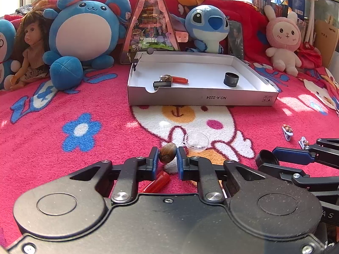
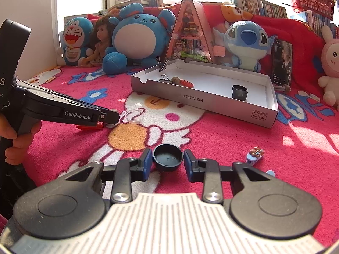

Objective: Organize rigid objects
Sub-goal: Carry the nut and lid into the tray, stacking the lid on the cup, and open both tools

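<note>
My left gripper (image 1: 167,156) is shut on a brown nut-like ball (image 1: 167,152), just above the red blanket. A red plastic piece (image 1: 156,182) lies under it, and a clear half-dome (image 1: 196,141) lies just beyond. My right gripper (image 2: 168,158) is open, its fingers on either side of a black round cap (image 2: 167,156) with small gaps. The white cardboard box (image 1: 239,100) stands ahead; it holds a black binder clip (image 1: 162,84), a red piece (image 1: 180,79) and a black ring (image 1: 231,79).
Two small decorated hair clips (image 1: 287,130) lie on the blanket at the right; one shows in the right wrist view (image 2: 255,154). Plush toys, a doll (image 1: 29,48) and a triangular display house (image 1: 150,21) line the back behind the box.
</note>
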### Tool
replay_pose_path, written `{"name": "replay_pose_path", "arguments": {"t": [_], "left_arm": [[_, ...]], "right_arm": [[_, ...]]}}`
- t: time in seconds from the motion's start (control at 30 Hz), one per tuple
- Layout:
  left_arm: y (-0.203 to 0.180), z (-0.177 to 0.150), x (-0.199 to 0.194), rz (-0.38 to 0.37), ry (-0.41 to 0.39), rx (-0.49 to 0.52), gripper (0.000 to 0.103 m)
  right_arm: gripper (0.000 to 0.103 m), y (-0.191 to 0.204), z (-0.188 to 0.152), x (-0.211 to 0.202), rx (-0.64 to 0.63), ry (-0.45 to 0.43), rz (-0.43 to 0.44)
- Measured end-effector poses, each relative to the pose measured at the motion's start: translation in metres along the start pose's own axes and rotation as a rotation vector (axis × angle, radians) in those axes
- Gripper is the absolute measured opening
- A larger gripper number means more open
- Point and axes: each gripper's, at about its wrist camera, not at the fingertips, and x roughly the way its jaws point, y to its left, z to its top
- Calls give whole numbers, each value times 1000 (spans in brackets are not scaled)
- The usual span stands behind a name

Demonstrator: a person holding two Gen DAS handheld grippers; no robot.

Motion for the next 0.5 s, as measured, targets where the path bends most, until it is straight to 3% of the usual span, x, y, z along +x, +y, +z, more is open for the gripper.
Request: {"name": "replay_pose_path", "arguments": {"t": [0.5], "left_arm": [[9,49,1,-9,-56,-43,17]], "right_arm": [[38,-44,43,8,122,-36,-102]]}}
